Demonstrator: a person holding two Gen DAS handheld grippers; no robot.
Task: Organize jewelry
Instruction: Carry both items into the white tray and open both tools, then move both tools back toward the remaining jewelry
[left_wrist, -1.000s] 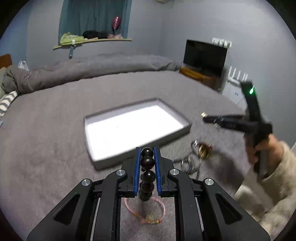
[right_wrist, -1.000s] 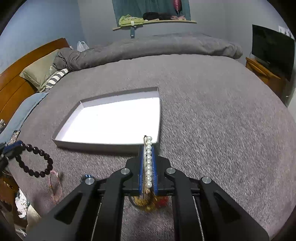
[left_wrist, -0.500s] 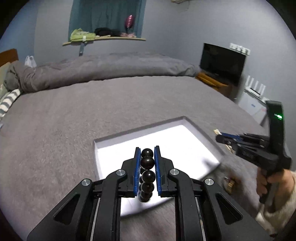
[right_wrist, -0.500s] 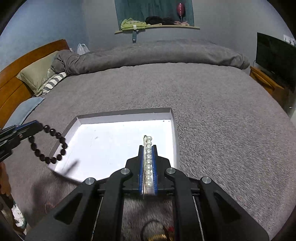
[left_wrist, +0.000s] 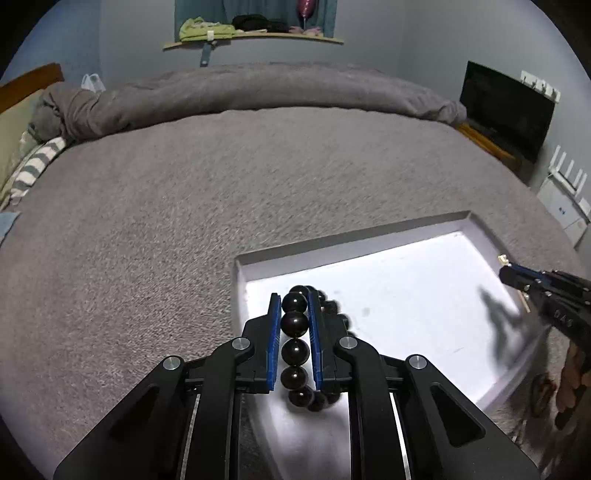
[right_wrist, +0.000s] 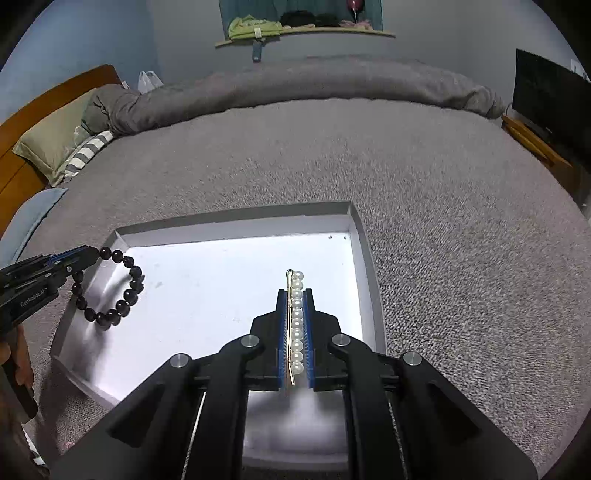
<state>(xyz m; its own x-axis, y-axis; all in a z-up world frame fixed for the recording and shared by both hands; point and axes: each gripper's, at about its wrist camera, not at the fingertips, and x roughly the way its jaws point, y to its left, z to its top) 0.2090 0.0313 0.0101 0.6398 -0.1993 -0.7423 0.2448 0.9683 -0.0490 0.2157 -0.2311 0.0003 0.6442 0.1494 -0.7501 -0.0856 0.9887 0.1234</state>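
Note:
A shallow white tray (left_wrist: 369, 245) (right_wrist: 236, 218) lies on the grey bed cover. My left gripper (left_wrist: 294, 297) is shut on a dark bead bracelet (left_wrist: 294, 349), which hangs over the tray's left part; it also shows in the right wrist view (right_wrist: 127, 295). My right gripper (right_wrist: 294, 295) is shut on a pearl hair pin (right_wrist: 295, 321) and holds it above the tray's right part. The right gripper also shows in the left wrist view (left_wrist: 511, 275) at the tray's right edge.
The grey bed cover (right_wrist: 424, 184) spreads all around the tray, with a rolled duvet (left_wrist: 240, 88) at the back. More jewelry (left_wrist: 541, 391) lies on the cover right of the tray. A TV (left_wrist: 506, 110) stands at the far right, pillows (right_wrist: 55, 144) at the far left.
Both grippers have moved forward over the tray with their pieces. The bracelet now hangs above the tray floor, and the loose jewelry has dropped behind them.

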